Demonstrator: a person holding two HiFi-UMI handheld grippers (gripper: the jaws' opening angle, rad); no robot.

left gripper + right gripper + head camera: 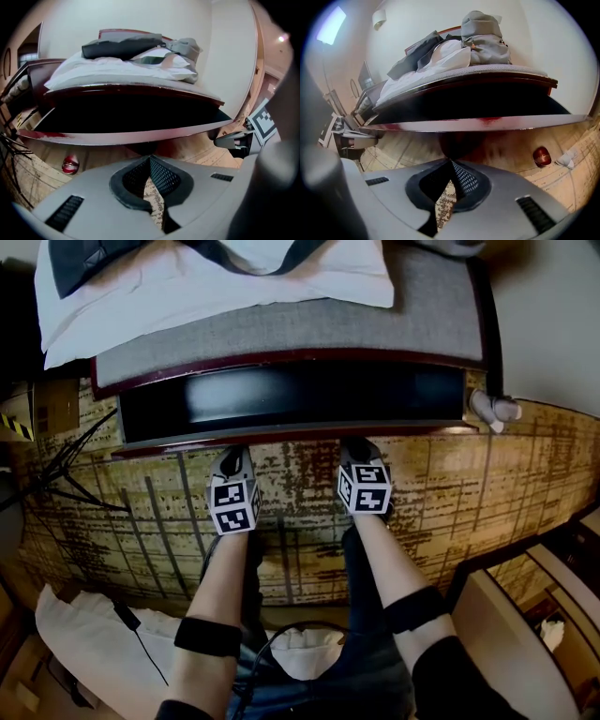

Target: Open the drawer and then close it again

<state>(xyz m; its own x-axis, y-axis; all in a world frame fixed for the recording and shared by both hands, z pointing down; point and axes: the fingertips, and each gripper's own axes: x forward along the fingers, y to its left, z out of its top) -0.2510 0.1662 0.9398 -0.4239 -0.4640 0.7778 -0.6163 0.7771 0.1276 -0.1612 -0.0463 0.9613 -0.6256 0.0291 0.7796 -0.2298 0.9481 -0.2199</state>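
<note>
A worn tan patterned carpet (450,502) covers the floor of a bedroom, and a bed with a grey mattress (309,334) and rumpled white bedding (187,287) runs along the top of the head view. Beneath the mattress the dark red wooden bed drawer (291,435) stands pulled out over the carpet. Its inside is black in every view and nothing in it can be made out.

The left tool (234,456) and the right tool (359,448) sit side by side at the drawer's front rail, each with its jaws together and nothing between them. The head view cannot settle whether the tips touch the rail, since the marker cubes and tool bodies cover them. In the left gripper view the left tool (150,160) points just below the rail, as the right tool (451,162) does in its own view.

Only the gripper views show a small, rounded dark red object (542,156) on the carpet under the bed edge; what it is cannot be told. A grey bag (485,37) on the bedding is cut off in the head view. A white slipper (494,409) lies by the bed's corner.
</note>
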